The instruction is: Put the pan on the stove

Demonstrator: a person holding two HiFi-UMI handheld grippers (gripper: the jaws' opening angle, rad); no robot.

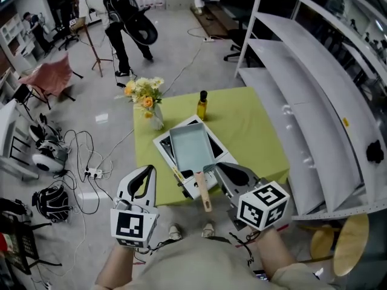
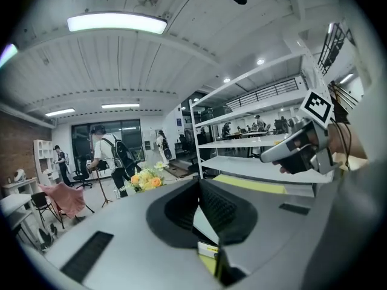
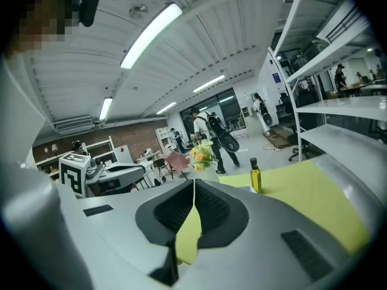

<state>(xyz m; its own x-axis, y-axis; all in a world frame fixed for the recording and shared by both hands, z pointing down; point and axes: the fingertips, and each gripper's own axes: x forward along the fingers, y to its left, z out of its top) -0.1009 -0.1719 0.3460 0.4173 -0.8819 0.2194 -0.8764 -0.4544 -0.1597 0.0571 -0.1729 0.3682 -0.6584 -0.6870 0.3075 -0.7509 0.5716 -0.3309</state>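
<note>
A grey-blue rectangular pan [image 1: 190,145] rests on the white-framed stove [image 1: 162,142] at the near side of the green table [image 1: 254,125]. Its wooden handle [image 1: 202,192] sticks out toward me past the stove. My right gripper [image 1: 222,169] hovers just right of the handle, apart from it, jaws shut with nothing between them [image 3: 194,186]. My left gripper [image 1: 147,173] hangs left of the stove, off the table's near edge. Its jaws meet at the tips and hold nothing [image 2: 199,186]. Each gripper shows in the other's view: the right gripper [image 2: 290,153] and the left gripper [image 3: 115,174].
An oil bottle [image 1: 202,106] stands behind the stove, and a vase of flowers [image 1: 148,101] is at the table's far left corner. White shelving [image 1: 302,101] runs along the right. Cables and gear lie on the floor at left. A person [image 1: 115,17] stands far back.
</note>
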